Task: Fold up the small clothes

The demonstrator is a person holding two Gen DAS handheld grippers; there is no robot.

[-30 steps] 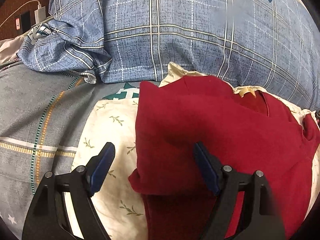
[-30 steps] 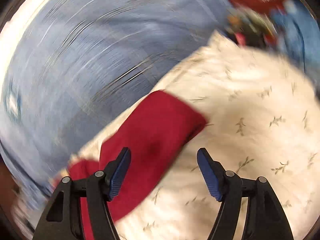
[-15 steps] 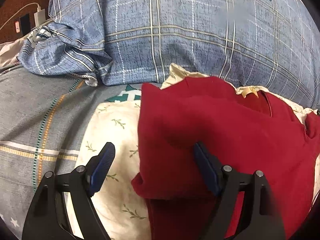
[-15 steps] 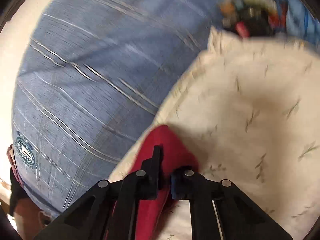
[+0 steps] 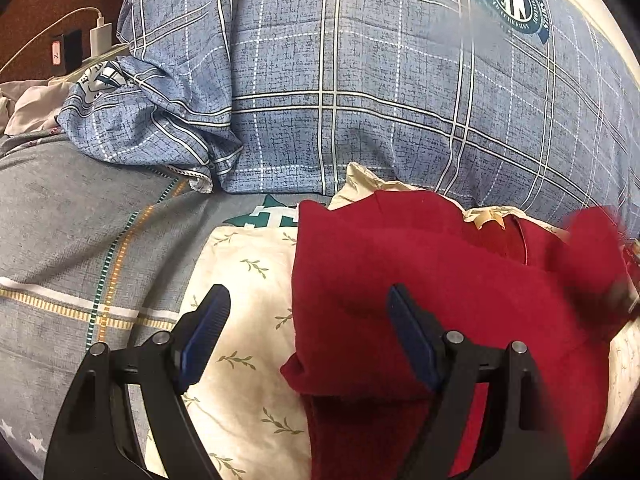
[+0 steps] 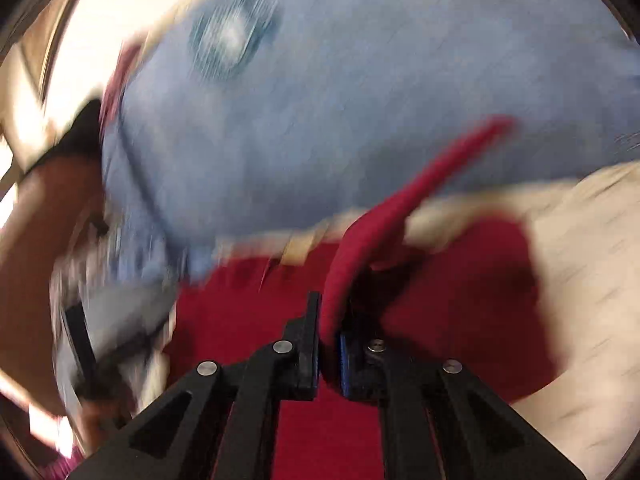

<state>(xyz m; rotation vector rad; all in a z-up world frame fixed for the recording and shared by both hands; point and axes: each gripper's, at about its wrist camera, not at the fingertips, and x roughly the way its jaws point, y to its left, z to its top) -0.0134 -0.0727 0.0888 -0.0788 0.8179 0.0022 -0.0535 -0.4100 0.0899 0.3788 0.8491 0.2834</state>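
Observation:
A dark red garment [image 5: 440, 280] lies flat on a cream leaf-print cloth [image 5: 248, 280] on the bed. My left gripper [image 5: 306, 296] hangs open over the garment's left edge, one finger above the red fabric and the other above the cream cloth, with nothing pinched. In the blurred right wrist view, my right gripper [image 6: 330, 312] has a fold of the red garment's sleeve [image 6: 400, 208] between its pads, lifted over the garment's body [image 6: 248, 320]. Its jaws are opening slightly while the pads still press the fabric. The raised sleeve shows as a red blur [image 5: 592, 248] at the right edge.
A big blue plaid pillow [image 5: 360, 100] rises right behind the garment. Grey striped bedding [image 5: 60, 220] spreads to the left. A white charger with its cable [image 5: 98, 36] sits at the far left corner by a brown headboard.
My right gripper shut on the red sleeve's end and swung it fast across over the garment, rolling as it went. The left gripper stayed open and almost still.

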